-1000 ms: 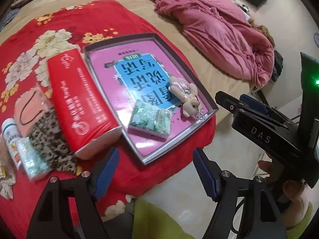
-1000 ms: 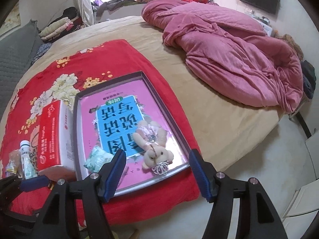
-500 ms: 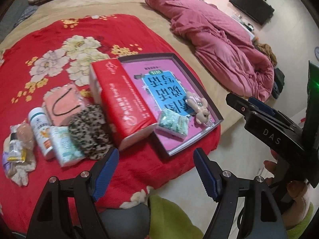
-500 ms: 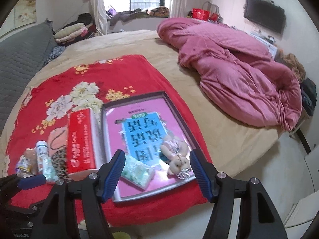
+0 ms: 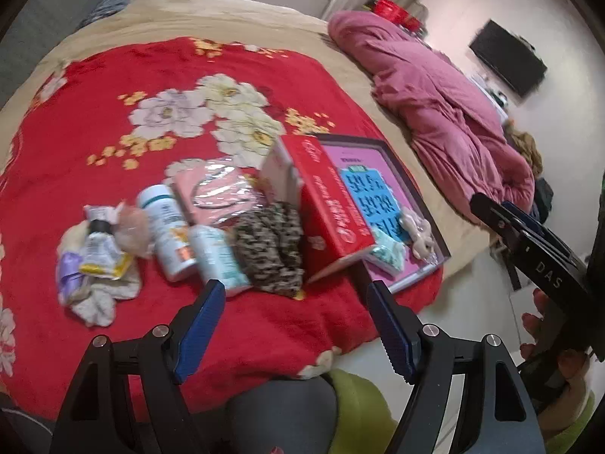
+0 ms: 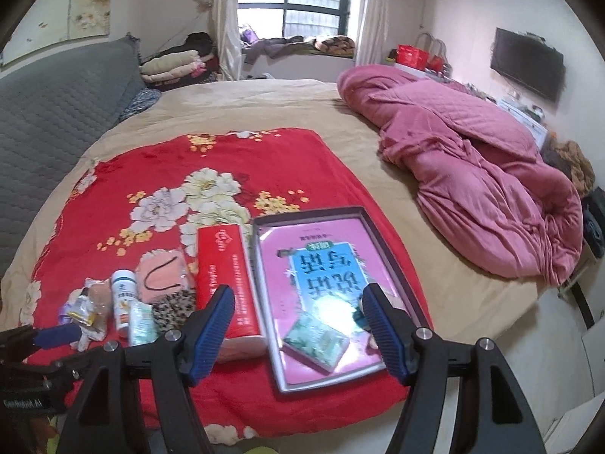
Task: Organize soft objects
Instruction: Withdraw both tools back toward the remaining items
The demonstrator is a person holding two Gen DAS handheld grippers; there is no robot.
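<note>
A pink box lid tray (image 6: 382,238) lies on the red floral blanket (image 6: 159,166) near the bed's front edge; it also shows in the left wrist view (image 5: 423,189). In it lie a green tissue pack (image 6: 315,340) and a small plush bear (image 5: 416,232). Left of the tray stand a red tissue box (image 5: 329,208), a leopard-print cloth (image 5: 270,249), a pink packet (image 5: 215,193), a white bottle (image 5: 166,234), a pale tissue pack (image 5: 217,259) and crumpled bits (image 5: 94,265). My left gripper (image 5: 295,321) is open and empty above the front edge. My right gripper (image 6: 298,329) is open and empty over the tray's near end.
A pink quilt (image 6: 472,174) is heaped at the right of the bed. A grey headboard (image 6: 56,106) stands at the left. Folded clothes (image 6: 174,64) lie by the window. A TV (image 6: 527,62) hangs on the right wall. Floor lies beyond the bed's front edge.
Both grippers have drawn back and up from the bed, showing more of the room. The left view has swung left toward the loose items. Both stay open and empty.
</note>
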